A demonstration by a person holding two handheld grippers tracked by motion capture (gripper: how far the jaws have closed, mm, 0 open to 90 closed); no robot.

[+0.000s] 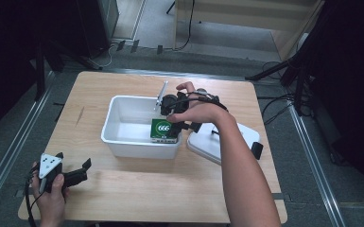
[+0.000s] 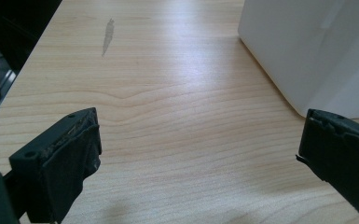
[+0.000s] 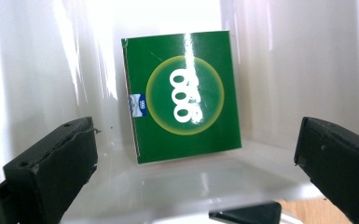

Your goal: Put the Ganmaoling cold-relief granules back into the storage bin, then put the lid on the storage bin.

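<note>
One white tub (image 1: 123,137); one green box (image 1: 163,130) inside it; one white lid (image 1: 205,144) beside it; two grippers, left (image 1: 78,176) and right (image 1: 179,113); one table (image 1: 170,189).

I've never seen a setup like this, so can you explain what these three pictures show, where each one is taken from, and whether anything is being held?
A person sits at a wooden table and holds a hand tool with two black jaws in each hand. These are grippers, worked by hand; there is no robot arm.

The high view looks down from above the person. The other two views come from small cameras riding on each gripper, looking out between its own jaws.

On the table stands a white tub with a green box marked 666 lying inside it. A white lid lies beside the tub.

The right gripper hangs over the tub, jaws wide apart, with the box lying beyond them, not gripped. The left gripper rests near the table's near left corner, also open, with bare wood between its jaws. So nothing is held.
</note>
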